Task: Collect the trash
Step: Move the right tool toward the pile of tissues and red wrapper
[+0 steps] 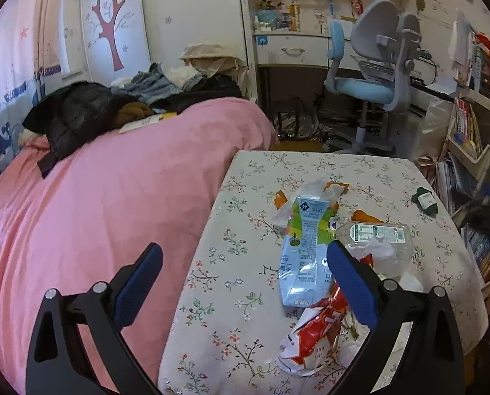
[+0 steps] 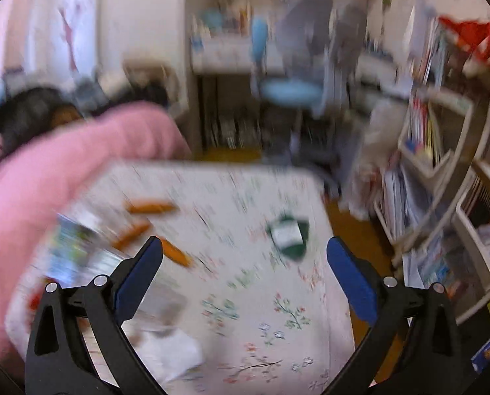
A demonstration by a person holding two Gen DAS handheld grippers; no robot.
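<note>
Trash lies on a floral-cloth table (image 1: 241,250). A flattened blue-green drink carton (image 1: 306,247) lies in the middle, a crumpled red-white wrapper (image 1: 314,332) nearer me, a clear plastic container (image 1: 376,233) to the right, orange wrappers (image 1: 337,187) behind, and a small dark green packet (image 1: 426,200) at the far right. My left gripper (image 1: 245,256) hovers open over the table's left edge, its right finger above the carton's right side. The right wrist view is motion-blurred: my right gripper (image 2: 245,256) is open above the table (image 2: 264,339), with the green packet (image 2: 289,237) and orange wrappers (image 2: 153,209) ahead.
A pink-covered bed (image 1: 97,197) with piled clothes (image 1: 90,112) borders the table's left side. Beyond the table stand a blue desk chair (image 1: 370,79) and a white desk (image 1: 294,49). Cluttered bookshelves (image 1: 472,131) crowd the right side.
</note>
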